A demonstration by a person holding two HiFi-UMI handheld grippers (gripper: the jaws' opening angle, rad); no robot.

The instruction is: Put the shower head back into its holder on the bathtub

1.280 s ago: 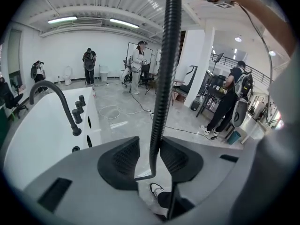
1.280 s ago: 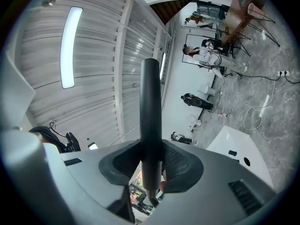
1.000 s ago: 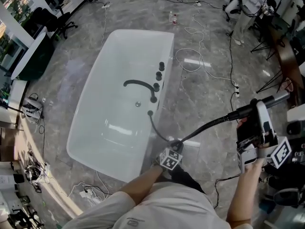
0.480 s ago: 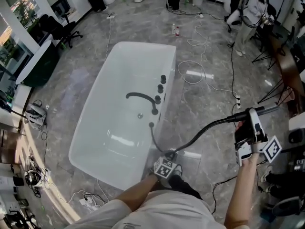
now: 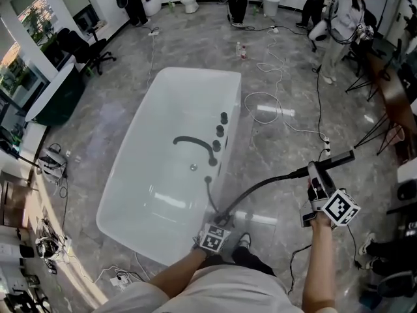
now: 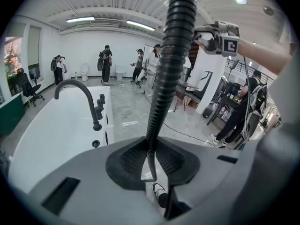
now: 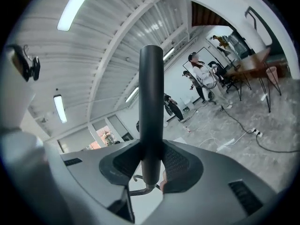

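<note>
The white bathtub (image 5: pixel 140 194) fills the middle of the head view, with a black curved faucet (image 5: pixel 194 142) and black knobs (image 5: pixel 219 130) on its right rim. A black ribbed hose (image 5: pixel 257 186) leaves the rim near the faucet, dips to my left gripper (image 5: pixel 218 225) and rises to my right gripper (image 5: pixel 317 178). In the left gripper view the hose (image 6: pixel 164 78) runs between the jaws of the left gripper (image 6: pixel 152 161), which are shut on it. The right gripper (image 7: pixel 151 165) is shut on the black shower head handle (image 7: pixel 151 102); the shower head (image 5: pixel 335 161) sticks out to the right of the tub.
White cables (image 5: pixel 270 103) loop over the grey floor right of the tub, and a bottle (image 5: pixel 242 51) stands beyond it. Several people (image 5: pixel 342 18) stand at the far end. A dark table with chairs (image 5: pixel 391 90) is at the right, office chairs (image 5: pixel 94 47) at the left.
My right gripper has come down with the shower head and sits nearer the tub's level, its wrist rolled. The left gripper has shifted slightly along with the hose.
</note>
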